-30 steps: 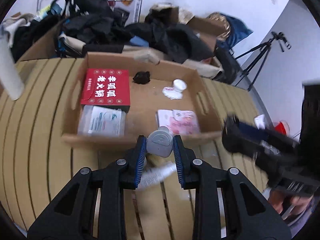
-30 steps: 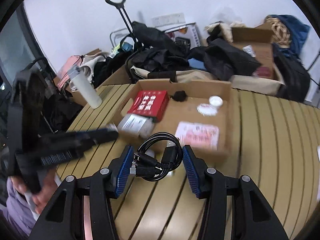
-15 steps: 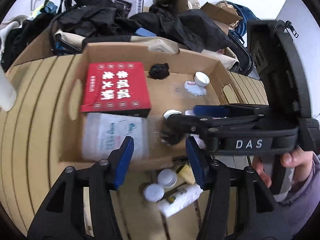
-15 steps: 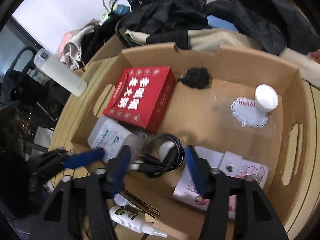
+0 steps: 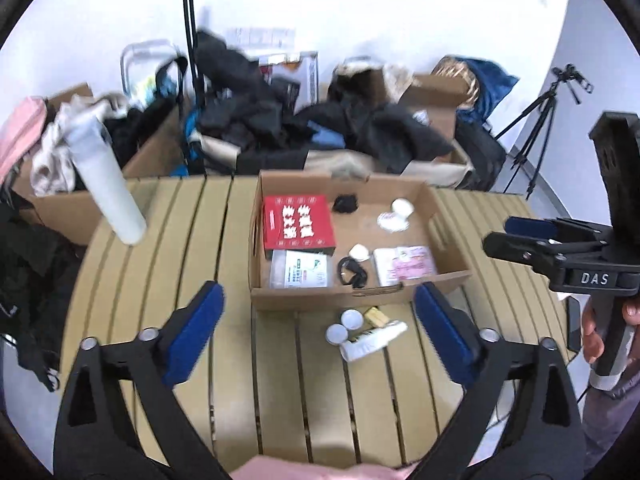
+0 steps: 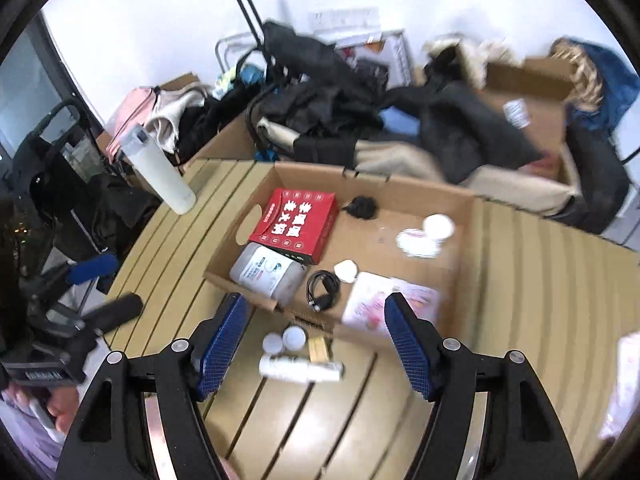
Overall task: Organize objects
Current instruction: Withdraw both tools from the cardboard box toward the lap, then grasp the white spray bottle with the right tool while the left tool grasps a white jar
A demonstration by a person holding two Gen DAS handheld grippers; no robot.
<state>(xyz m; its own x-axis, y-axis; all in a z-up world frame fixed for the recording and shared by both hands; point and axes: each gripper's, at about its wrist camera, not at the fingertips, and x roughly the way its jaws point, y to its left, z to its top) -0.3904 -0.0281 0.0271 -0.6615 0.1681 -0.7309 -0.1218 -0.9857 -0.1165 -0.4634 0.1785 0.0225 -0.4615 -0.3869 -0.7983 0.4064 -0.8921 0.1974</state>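
Observation:
An open cardboard box (image 5: 448, 216) on the slatted table holds a red carton (image 5: 298, 222), a clear bottle lying down (image 5: 300, 274), a coiled black cable (image 5: 352, 272), a small white case (image 5: 359, 253) and a pink pack (image 5: 404, 266). In front of the box lie two round white lids (image 5: 344, 326), a yellow item (image 5: 376, 316) and a white tube (image 5: 374, 344). My left gripper (image 5: 318, 300) hovers above these, its jaws opening wide and empty. My right gripper (image 6: 315, 304) is open and empty over the box's front edge (image 6: 280, 308), near the cable (image 6: 322, 290).
A tall white flask (image 5: 108, 184) stands on the table's left side. Behind the table are heaps of dark clothes (image 5: 256, 120), cardboard boxes and a trolley handle (image 5: 188, 20). A tripod (image 5: 540, 132) stands at the right. A hand (image 5: 592, 332) holds the right gripper.
The left gripper let go of the small case and the right let go of the cable; both now lie in the box. Both grippers opened and pulled up and back.

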